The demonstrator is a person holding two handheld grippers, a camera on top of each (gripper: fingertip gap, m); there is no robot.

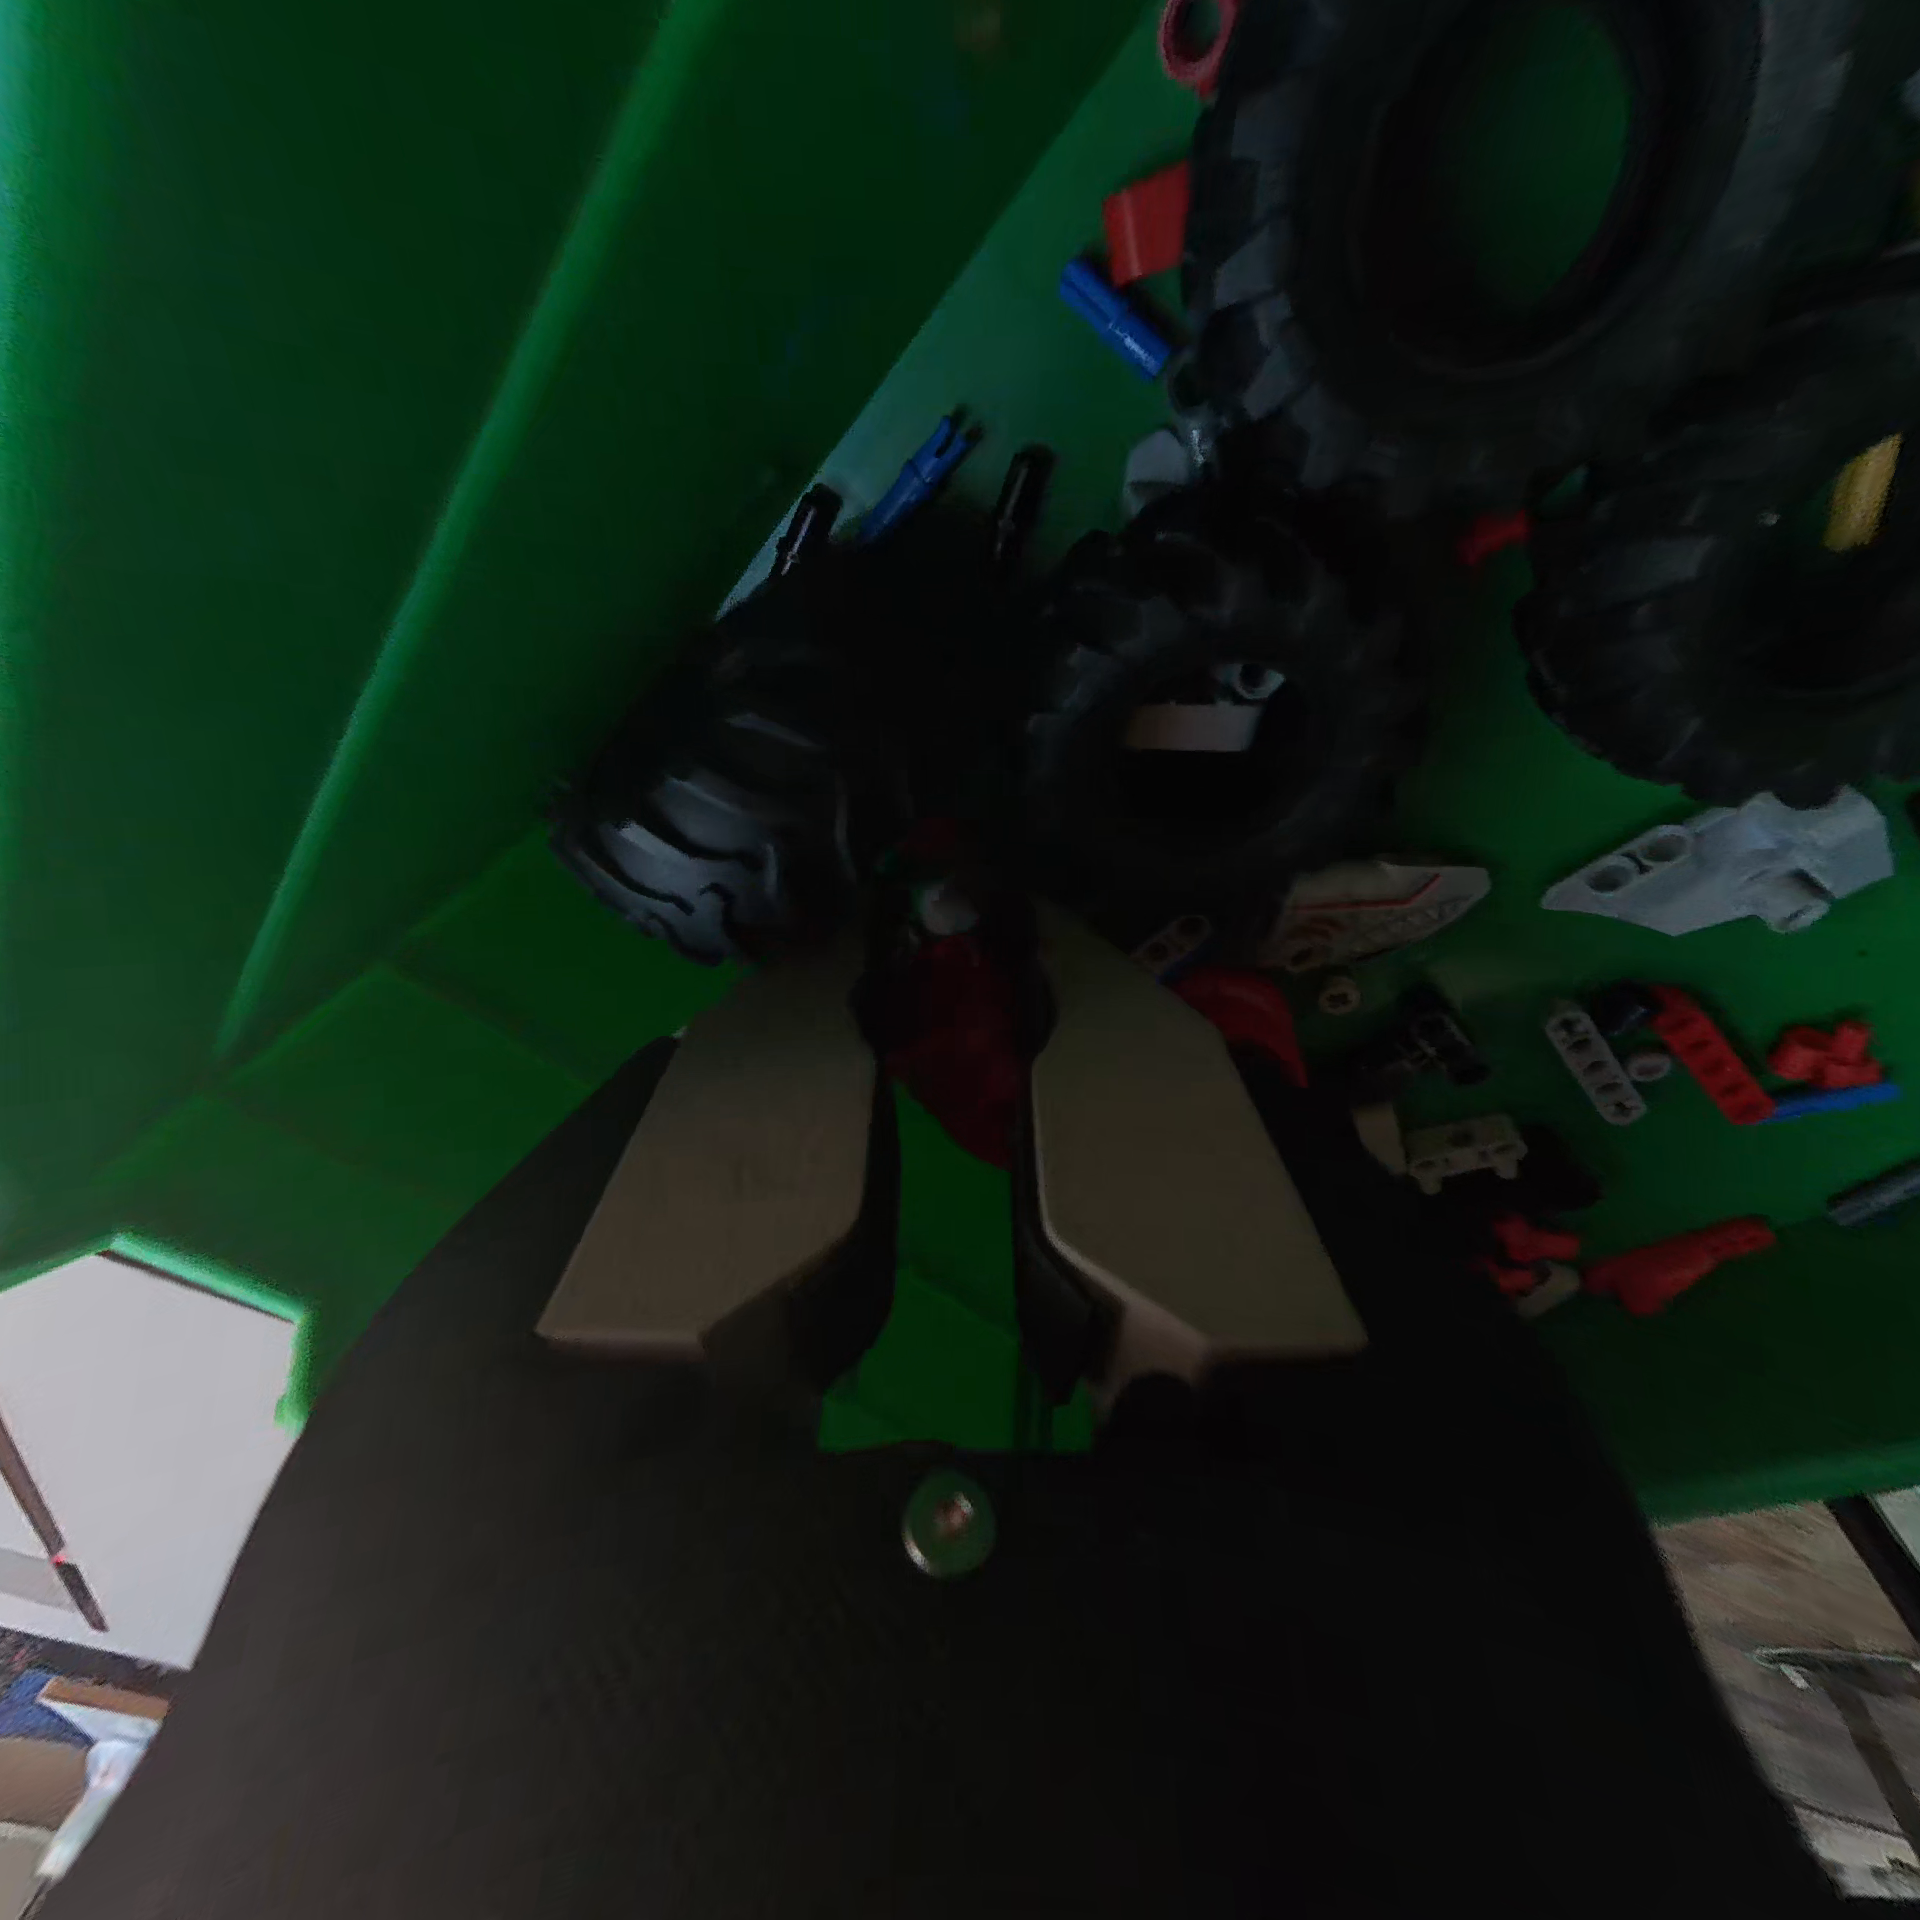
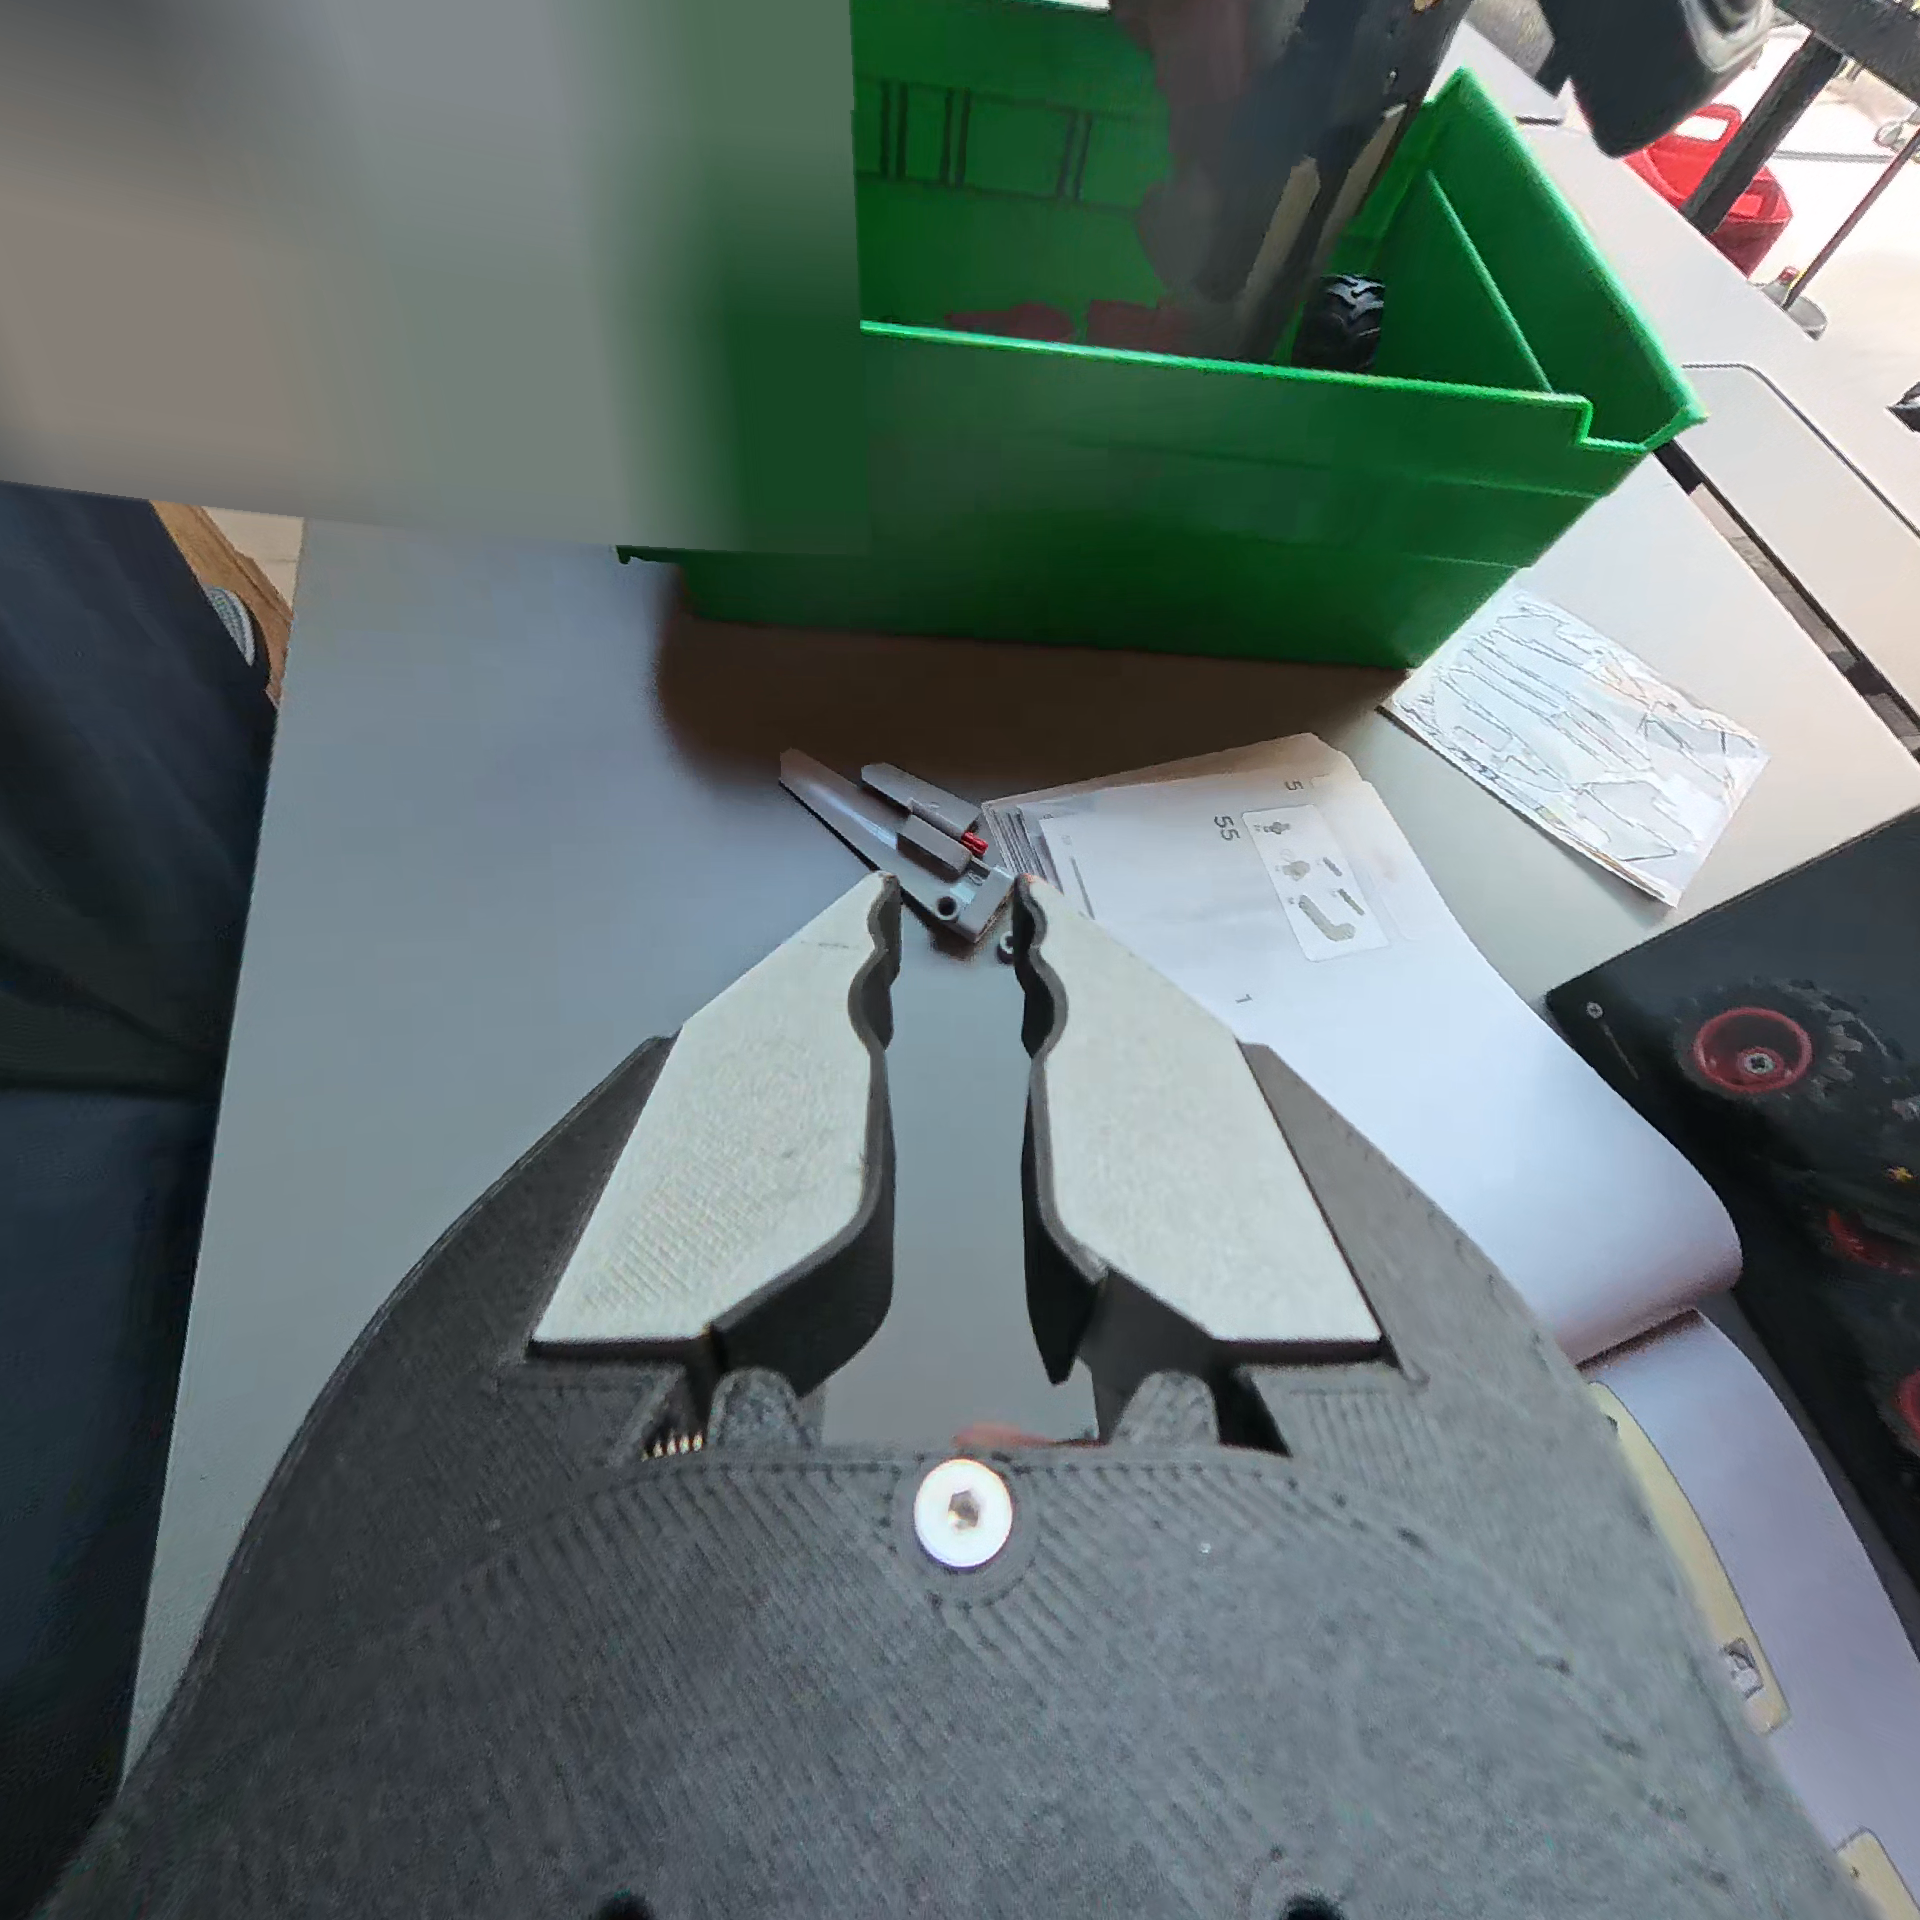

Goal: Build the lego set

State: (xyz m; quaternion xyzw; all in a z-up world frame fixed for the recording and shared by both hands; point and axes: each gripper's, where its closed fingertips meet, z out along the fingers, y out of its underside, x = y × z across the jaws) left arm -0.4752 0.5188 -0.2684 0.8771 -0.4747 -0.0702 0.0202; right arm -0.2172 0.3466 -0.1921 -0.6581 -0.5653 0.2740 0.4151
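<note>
Left tool (image 1: 951, 935), inside green bin (image 1: 416, 520), narrow on dark red piece (image 1: 961, 1039), light/stiff/slick plastic, grip flat sides; right tool (image 2: 951, 899) part-open, empty, over grey part (image 2: 914, 831) on worktop (image 2: 468, 831).

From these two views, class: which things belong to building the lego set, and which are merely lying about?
Belong to the job:
green bin of loose parts
black tyres
grey assembly on the table
instruction booklet
left tool, inside the bin
right tool

Lying about:
sticker sheet
black box
</note>
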